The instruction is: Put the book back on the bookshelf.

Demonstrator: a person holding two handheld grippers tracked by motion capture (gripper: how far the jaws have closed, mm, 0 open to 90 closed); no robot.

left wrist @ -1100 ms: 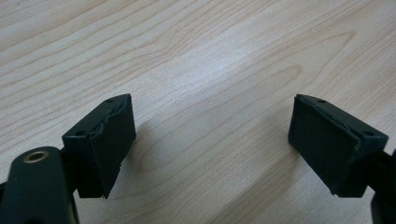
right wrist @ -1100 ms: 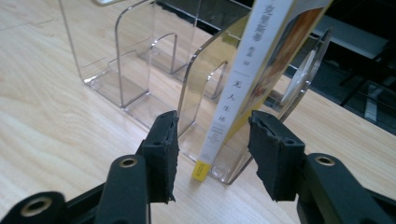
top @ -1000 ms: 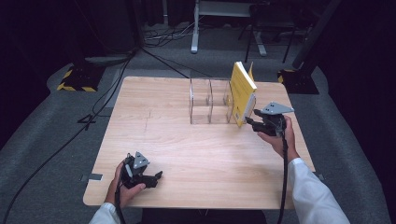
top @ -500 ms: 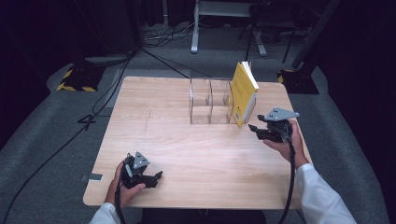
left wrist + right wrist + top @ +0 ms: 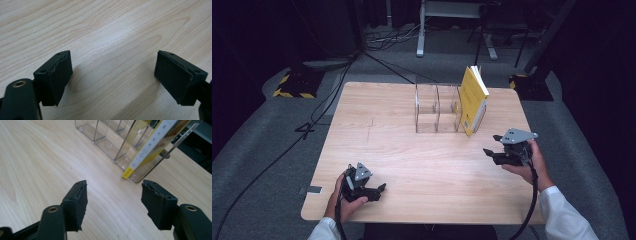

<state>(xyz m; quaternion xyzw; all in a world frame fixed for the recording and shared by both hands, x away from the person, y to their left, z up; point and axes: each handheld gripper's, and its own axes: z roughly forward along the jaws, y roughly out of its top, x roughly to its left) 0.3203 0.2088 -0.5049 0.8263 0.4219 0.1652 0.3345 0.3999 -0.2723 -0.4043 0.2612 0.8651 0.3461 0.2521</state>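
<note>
Change since the earlier frame: right gripper withdrawn from the yellow book toward the lower right of the high view, its jaws having just been opening, nothing between them. Yellow book: upright, leaning, in the rightmost compartment of the clear divider rack, upper centre of the frame; in the right gripper view at upper right. Left gripper: lower left, jaws wide apart and empty over the wooden table.
</note>
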